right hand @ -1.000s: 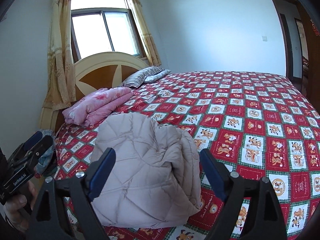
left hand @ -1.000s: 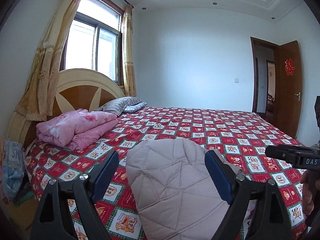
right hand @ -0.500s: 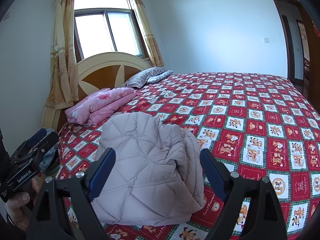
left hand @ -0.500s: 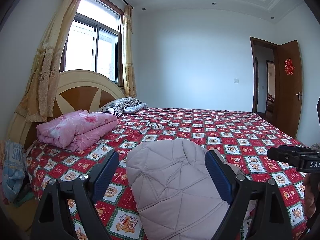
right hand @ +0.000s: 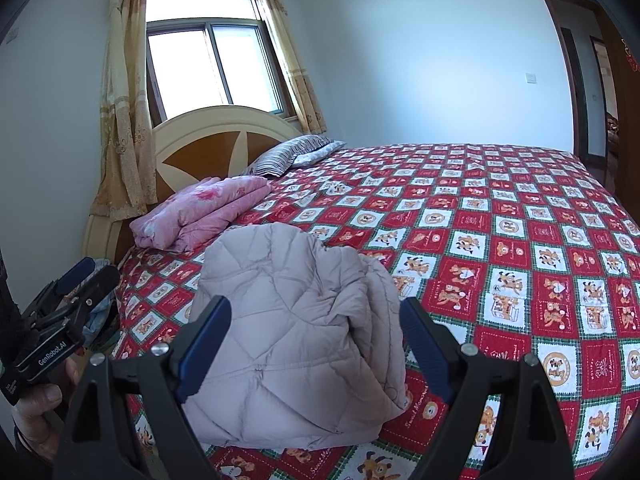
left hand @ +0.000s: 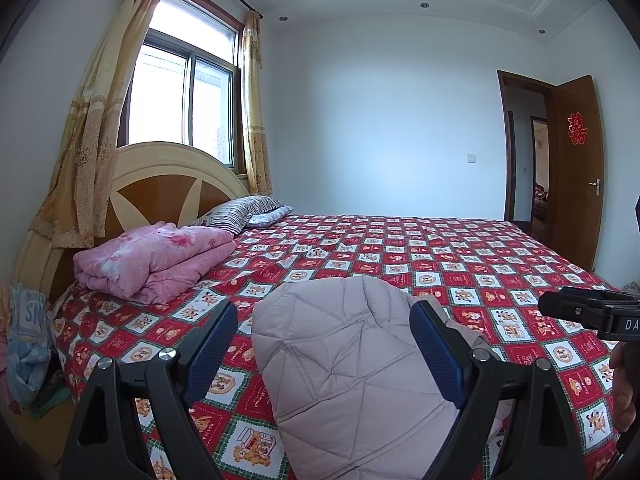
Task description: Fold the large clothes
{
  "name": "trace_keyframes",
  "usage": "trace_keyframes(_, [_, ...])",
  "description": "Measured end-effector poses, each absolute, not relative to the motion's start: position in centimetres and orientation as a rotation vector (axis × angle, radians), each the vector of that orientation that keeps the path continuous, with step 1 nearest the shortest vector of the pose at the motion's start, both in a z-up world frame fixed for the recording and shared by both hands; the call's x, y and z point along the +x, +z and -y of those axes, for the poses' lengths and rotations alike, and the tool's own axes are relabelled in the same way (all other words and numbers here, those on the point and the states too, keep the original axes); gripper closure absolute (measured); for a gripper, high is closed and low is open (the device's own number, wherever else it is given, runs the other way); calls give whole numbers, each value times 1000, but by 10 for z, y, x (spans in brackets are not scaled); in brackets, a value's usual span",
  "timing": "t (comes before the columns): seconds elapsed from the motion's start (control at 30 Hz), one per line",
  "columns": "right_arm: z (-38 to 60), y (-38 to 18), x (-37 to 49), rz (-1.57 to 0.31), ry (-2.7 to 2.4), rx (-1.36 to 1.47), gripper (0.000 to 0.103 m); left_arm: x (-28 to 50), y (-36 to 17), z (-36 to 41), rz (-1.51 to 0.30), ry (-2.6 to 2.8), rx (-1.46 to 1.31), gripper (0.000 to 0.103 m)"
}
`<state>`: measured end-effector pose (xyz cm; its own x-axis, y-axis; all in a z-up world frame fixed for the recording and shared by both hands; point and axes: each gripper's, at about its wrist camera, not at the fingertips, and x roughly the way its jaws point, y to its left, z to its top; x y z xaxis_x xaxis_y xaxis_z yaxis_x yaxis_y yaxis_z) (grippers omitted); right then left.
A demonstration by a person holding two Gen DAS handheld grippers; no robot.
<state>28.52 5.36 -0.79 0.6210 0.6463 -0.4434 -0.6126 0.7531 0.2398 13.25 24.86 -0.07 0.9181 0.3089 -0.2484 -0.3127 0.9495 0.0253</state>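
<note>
A pale mauve quilted jacket (left hand: 352, 364) lies folded into a compact bundle on the near edge of the bed; it also shows in the right wrist view (right hand: 296, 328). My left gripper (left hand: 324, 356) is open and empty, held back from and above the bundle, its blue pads either side of it in view. My right gripper (right hand: 316, 344) is also open and empty, held back from the same bundle. Each gripper shows at the edge of the other's view: the right one (left hand: 588, 310), the left one (right hand: 68, 308).
The bed (right hand: 520, 216) has a red checked cartoon sheet. A folded pink quilt (left hand: 156, 256) and striped pillows (left hand: 240, 212) lie by the wooden headboard (left hand: 160, 176). Clothes hang at the bed's left side (left hand: 28, 336). An open door (left hand: 576, 168) is at the right.
Both grippers have drawn back and lifted slightly from the folded jacket, staying open. The jacket has not moved.
</note>
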Motion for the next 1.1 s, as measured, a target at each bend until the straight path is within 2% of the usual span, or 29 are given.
trace_keyframes(0.57, [-51,-10,286,-543,727,68,14,136,-3,-250,-268,334,12,14])
trace_keyframes(0.67, [-51,-10,286,-542,727,68,14,138,-3,-250,-284,336,14,7])
trace_keyframes(1.1, [-53,-12,285,-549,727,68,14,141,-4,-253,-296,380,1,6])
